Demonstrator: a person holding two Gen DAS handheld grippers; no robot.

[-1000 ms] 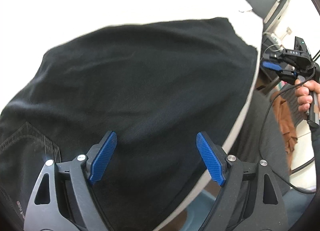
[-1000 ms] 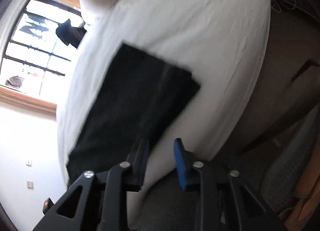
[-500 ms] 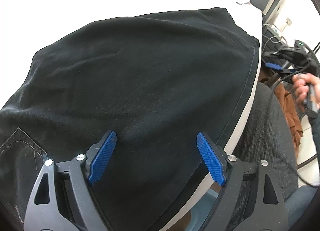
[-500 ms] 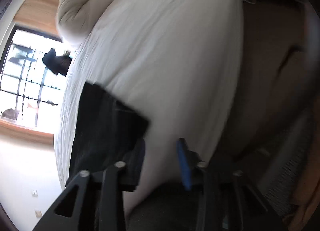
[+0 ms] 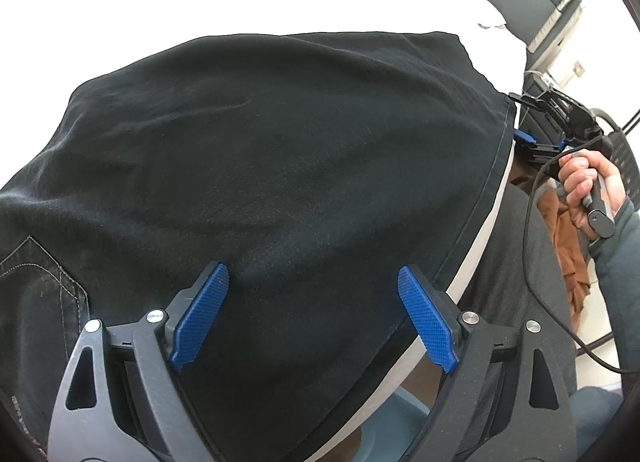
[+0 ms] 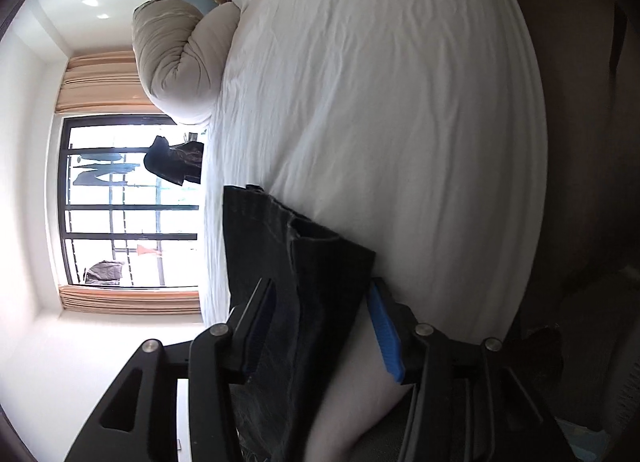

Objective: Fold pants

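Since the earlier frames the right gripper (image 6: 320, 326) has come down to the near edge of the bed (image 6: 380, 102), and its jaws have just been opening; the hem corner of the pants (image 5: 280, 166) now lies between them, but the pads stand off the cloth, so it is released rather than gripped. In the left wrist view the dark cloth fills a little more of the picture than it did.

One pair of black pants lies spread flat on the white sheet along the bed's near edge, legs laid one over the other, a stitched back pocket showing at the left. That lengthwise fold looks done; the crosswise folds, hem toward waist, appear to be left, so I judge the task roughly midway.

The left gripper (image 5: 312, 314) hovers above the cloth near the bed's edge, jaws wide apart and holding nothing.

Counted: one pair of pants, one bed, two grippers, one hand (image 5: 588, 190) in view on the right gripper's handle, one rolled duvet (image 6: 180, 58) toward the far edge, two cushions at the head.
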